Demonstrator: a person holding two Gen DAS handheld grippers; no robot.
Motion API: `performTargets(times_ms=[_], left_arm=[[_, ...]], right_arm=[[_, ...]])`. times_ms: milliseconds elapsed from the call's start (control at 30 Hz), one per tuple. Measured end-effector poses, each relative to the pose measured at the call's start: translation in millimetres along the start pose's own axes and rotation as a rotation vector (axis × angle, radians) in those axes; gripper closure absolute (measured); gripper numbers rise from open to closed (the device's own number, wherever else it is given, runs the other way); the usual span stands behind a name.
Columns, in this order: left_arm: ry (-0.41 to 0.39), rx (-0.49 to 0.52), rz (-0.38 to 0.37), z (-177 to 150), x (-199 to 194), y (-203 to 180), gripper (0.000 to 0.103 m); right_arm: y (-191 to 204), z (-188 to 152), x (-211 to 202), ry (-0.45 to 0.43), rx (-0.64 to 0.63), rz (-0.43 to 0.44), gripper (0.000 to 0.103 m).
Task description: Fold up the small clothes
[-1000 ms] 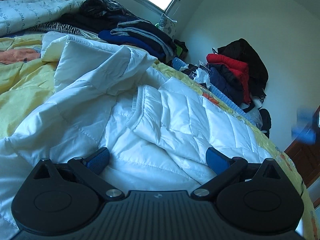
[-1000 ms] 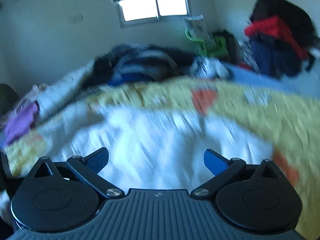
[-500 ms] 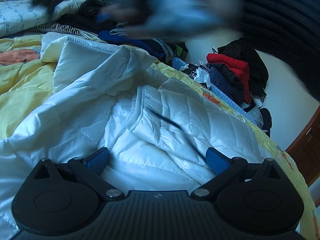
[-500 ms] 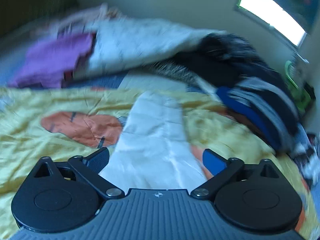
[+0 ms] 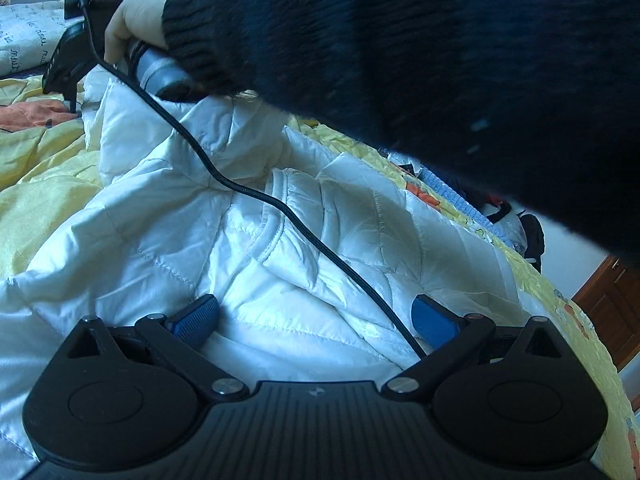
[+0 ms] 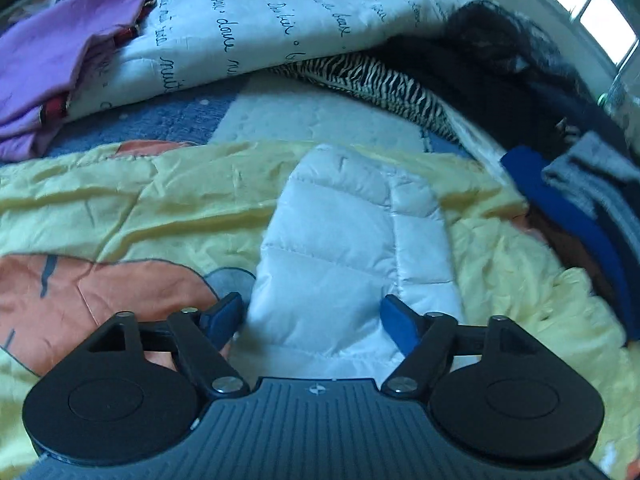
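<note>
A white quilted puffer jacket lies crumpled on a yellow bedspread. My left gripper is open, low over the jacket's body, blue pads either side of a fold. My right gripper is open, straddling the end of the jacket's sleeve, which lies flat on the bedspread. In the left wrist view the right gripper sits at the far left on the sleeve, held by a hand with a black knitted cuff. Its black cable trails across the jacket.
A white quilt with script writing and purple cloth lie at the bed's far side. Zebra-print, black and blue clothes are piled to the right. A wooden door stands beyond the bed edge.
The right gripper swept across the bed from the jacket body to the far sleeve end and lowered onto it. The arm now blocks much of the left view. The left gripper has stayed put.
</note>
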State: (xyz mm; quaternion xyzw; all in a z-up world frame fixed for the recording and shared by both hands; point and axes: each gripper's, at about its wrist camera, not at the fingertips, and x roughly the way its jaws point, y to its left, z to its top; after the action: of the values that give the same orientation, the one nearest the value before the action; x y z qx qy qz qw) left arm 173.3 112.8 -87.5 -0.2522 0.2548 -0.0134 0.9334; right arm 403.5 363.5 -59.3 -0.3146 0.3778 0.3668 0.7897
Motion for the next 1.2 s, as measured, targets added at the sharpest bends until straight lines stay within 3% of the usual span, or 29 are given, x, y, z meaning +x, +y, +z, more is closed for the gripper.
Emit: performTargets(times_ms=[67, 133, 167, 200, 233, 433, 567, 700, 867, 967, 1067, 1200], left_arm=[[0.0, -0.001, -0.001, 0, 0, 0, 0.0], [0.0, -0.002, -0.003, 1, 0, 0, 0.0], [-0.001, -0.003, -0.004, 1, 0, 1, 0.0], [-0.001, -0.003, -0.004, 1, 0, 1, 0.0], [0.0, -0.002, -0.003, 1, 0, 1, 0.0], [-0.001, -0.005, -0.01, 2, -1, 5, 0.0], [-0.001, -0.013, -0.02, 4, -1, 11, 0.0], [-0.002, -0.018, -0.025, 4, -1, 15, 0.0], [-0.002, -0.022, -0.028, 3, -2, 17, 0.0], [-0.003, -0.028, -0.031, 4, -2, 18, 0.0], [-0.005, -0.037, -0.036, 3, -2, 16, 0.0], [-0.009, -0.053, -0.044, 4, -2, 16, 0.0]], right_arm=[[-1, -3, 8, -0.002, 0.011, -0.007, 0.017], [-7, -9, 16, 0.0, 0.047, 0.011, 0.033], [-11, -11, 16, -0.015, 0.084, 0.017, 0.046], [-16, -11, 15, -0.029, 0.112, 0.015, 0.071], [-21, -11, 13, -0.043, 0.142, 0.006, 0.079], [-60, -16, -29, -0.139, 0.329, 0.106, 0.086], [-92, -34, -83, -0.257, 0.442, 0.187, 0.087], [-132, -67, -149, -0.385, 0.533, 0.204, 0.087], [-185, -154, -247, -0.574, 0.701, 0.191, 0.086], [-204, -239, -298, -0.697, 0.836, 0.153, 0.085], [-203, -329, -320, -0.754, 0.961, 0.096, 0.084], [-184, -427, -315, -0.778, 1.039, -0.036, 0.084]])
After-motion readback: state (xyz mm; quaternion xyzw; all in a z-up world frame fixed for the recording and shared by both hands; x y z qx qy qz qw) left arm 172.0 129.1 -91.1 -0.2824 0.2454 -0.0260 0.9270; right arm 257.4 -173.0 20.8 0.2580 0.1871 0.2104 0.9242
